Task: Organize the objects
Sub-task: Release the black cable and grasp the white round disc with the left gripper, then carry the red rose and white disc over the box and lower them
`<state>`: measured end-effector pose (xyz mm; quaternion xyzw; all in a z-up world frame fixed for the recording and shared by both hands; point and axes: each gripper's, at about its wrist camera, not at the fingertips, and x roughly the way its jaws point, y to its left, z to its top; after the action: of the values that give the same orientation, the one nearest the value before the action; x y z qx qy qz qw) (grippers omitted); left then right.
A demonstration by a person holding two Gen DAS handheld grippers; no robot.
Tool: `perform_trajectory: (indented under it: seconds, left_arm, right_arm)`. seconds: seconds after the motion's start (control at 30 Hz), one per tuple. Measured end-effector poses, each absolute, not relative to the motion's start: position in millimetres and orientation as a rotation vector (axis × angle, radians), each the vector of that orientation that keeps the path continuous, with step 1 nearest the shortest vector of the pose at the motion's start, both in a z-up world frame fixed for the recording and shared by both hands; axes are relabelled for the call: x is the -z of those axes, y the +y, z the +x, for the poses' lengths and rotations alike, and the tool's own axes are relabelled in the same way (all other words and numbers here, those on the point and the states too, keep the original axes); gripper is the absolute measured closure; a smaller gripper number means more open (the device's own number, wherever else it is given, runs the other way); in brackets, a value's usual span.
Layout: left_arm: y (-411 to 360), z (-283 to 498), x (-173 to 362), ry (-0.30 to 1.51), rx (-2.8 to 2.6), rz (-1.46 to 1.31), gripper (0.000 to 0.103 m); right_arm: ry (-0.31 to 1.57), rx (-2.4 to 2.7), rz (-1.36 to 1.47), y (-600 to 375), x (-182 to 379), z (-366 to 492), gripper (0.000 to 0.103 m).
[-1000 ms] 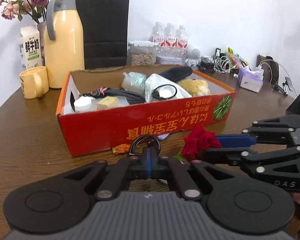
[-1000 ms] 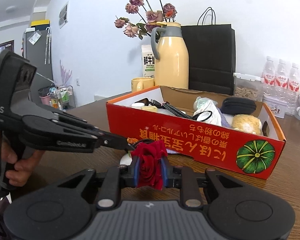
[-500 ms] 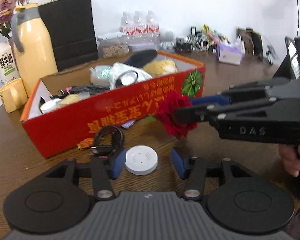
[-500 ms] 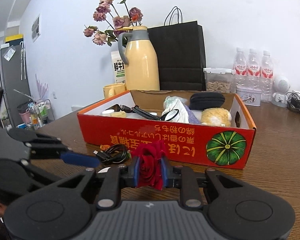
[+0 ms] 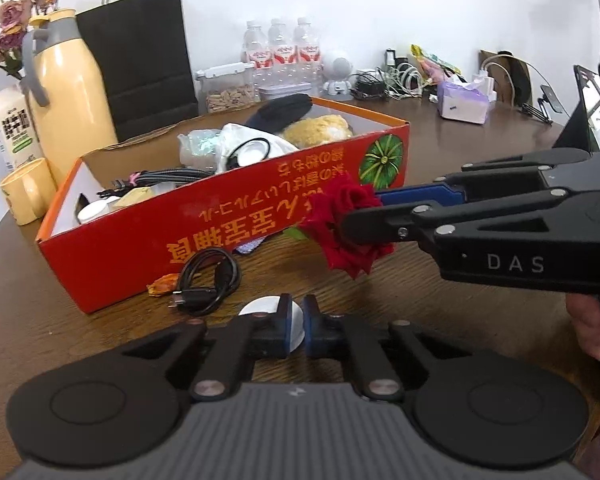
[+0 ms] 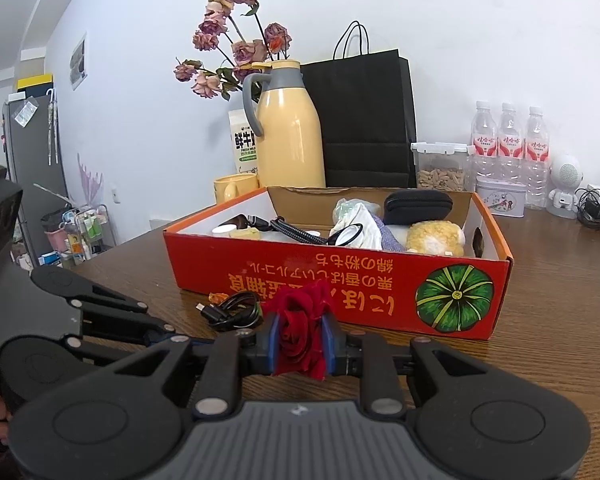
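My right gripper (image 6: 300, 324) is shut on a red rose (image 6: 300, 346), held just above the table in front of the red cardboard box (image 6: 340, 280). From the left wrist, that rose (image 5: 336, 236) and right gripper (image 5: 362, 210) reach in from the right. My left gripper (image 5: 296, 328) is shut low over the table, and a white round disc (image 5: 260, 306) shows between its pads and to their left. A coiled black cable (image 5: 210, 280) lies loose on the table against the box front, beside an orange scrap (image 5: 162, 282). The box holds cables, a black case and several small items.
Behind the box stand a yellow thermos (image 6: 290, 128), a black paper bag (image 6: 364, 120), a yellow mug (image 6: 234, 186), a milk carton (image 6: 244, 148) and water bottles (image 6: 508, 144). A tissue box (image 5: 462, 102) and tangled chargers sit at the back right. A hand (image 5: 592, 324) holds the right gripper.
My left gripper let go of the black cable, which now lies by the box, slid right, opened over the white disc and closed on it. The right gripper keeps the rose.
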<state>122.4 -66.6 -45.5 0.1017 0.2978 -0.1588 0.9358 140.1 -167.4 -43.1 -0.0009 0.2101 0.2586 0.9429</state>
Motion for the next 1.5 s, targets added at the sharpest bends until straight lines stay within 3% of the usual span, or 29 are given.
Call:
perform_trajectory:
  seconds: [0.1,0.17,0.23,0.57,0.63,0.7,1.13,1.5]
  left_arm:
    - [-62,117,42,0.598,0.296,0.192,0.092]
    - [-61,116,41,0.598,0.281,0.191,0.076]
    - [-61,116,42,0.604,0.267,0.198,0.066]
    - [-60,127,52,0.650,0.210,0.182,0.052]
    - [-59,127,52,0.652,0.215,0.175,0.052]
    - [-58,128,51,0.654,0.234,0.158,0.063]
    - [-47,113,4,0.451,0.222,0.144,0.063]
    - [-32,163,-41,0.303,0.128,0.078,0.063]
  right_arm:
    - [0.427,-0.525,0.002,-168,43,139,0.082]
    - [0.426,-0.526,0.003,-168,43,139,0.082]
    - [0.426,-0.528,0.001,-168,43,138,0.082]
    - [0.432,-0.537,-0.001,-167,43,137,0.082]
    - [0.433,-0.538,-0.002,-167,43,137,0.082]
    - [0.432,-0.538,-0.002,-167,43,137,0.082]
    - [0.355,-0.517,-0.008,-166,22,138,0.082]
    - [0.259,-0.447,-0.025,-144,-22,196,0.082]
